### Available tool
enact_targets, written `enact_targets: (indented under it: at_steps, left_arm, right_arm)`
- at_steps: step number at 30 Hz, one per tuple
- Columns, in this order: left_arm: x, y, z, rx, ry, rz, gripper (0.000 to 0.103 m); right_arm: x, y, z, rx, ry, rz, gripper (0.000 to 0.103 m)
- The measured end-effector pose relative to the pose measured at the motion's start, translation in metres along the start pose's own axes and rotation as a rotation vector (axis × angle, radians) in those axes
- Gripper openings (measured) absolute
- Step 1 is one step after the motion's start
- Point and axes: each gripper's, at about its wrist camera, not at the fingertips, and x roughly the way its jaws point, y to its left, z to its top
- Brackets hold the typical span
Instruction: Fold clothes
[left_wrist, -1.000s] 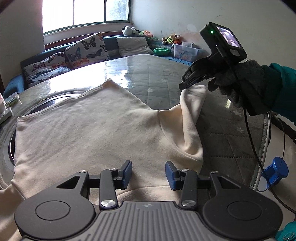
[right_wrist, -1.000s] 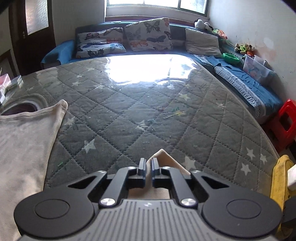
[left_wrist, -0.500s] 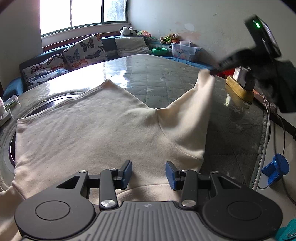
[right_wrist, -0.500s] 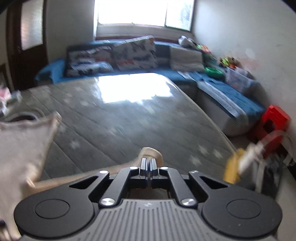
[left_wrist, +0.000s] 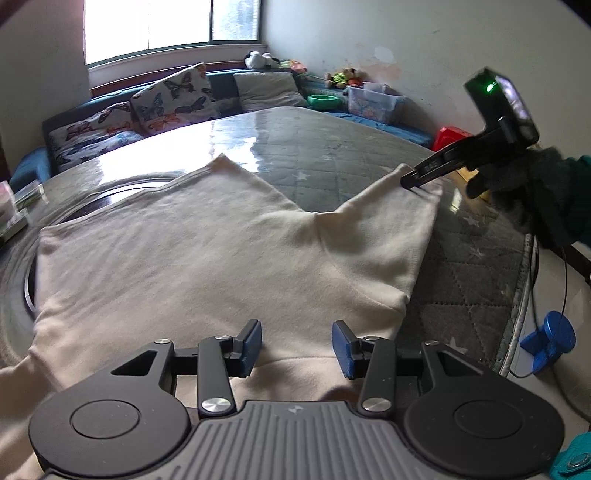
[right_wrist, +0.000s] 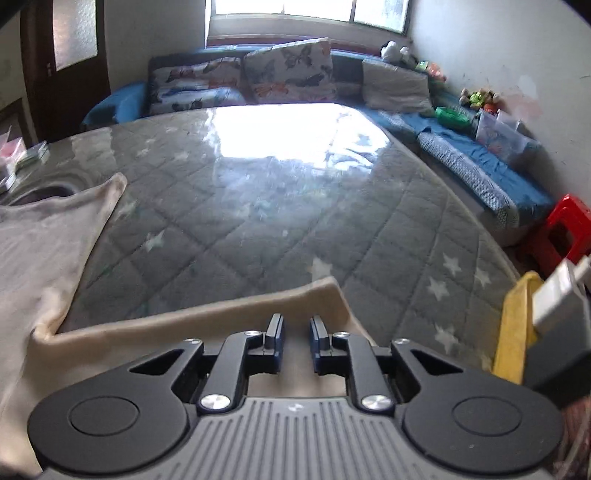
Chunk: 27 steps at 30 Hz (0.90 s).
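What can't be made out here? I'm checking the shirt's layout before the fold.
- Cream shirt: near part hidden under the left gripper body; left edge cut off in the left wrist view.
- Sleeve: near end hidden behind the right gripper in the right wrist view.
- Items at table's left edge: blurred.

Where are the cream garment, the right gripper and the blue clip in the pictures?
cream garment (left_wrist: 192, 266): left wrist view, middle of its flat body.
right gripper (left_wrist: 412, 181): left wrist view, fingertips at the sleeve end.
blue clip (left_wrist: 550, 341): left wrist view, its round body.
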Motion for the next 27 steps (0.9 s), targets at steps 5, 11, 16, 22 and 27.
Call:
enact_targets:
  at_steps: [5, 11, 16, 22, 27]
  left_arm:
    - [-0.031, 0.033, -0.006, -0.096, -0.045, 0.085, 0.046]
    - [-0.070, 0.090, -0.029, -0.224, -0.063, 0.258, 0.046]
    - [-0.086, 0.132, -0.050, -0.314, -0.032, 0.372, 0.046]
    - [-0.091, 0.170, -0.065, -0.406, -0.022, 0.506, 0.046]
    - [-0.096, 0.189, -0.071, -0.492, -0.049, 0.681, 0.045]
  right_arm:
    - [0.006, 0.001, 0.011, 0.027, -0.003, 0.008, 0.015]
    - [-0.022, 0.037, 0.014, -0.094, -0.061, 0.107, 0.016]
    - [-0.043, 0.086, 0.009, -0.229, -0.081, 0.241, 0.020]
    - [-0.053, 0.148, -0.005, -0.397, -0.062, 0.375, 0.020]
    - [-0.051, 0.184, -0.025, -0.517, -0.048, 0.388, 0.019]
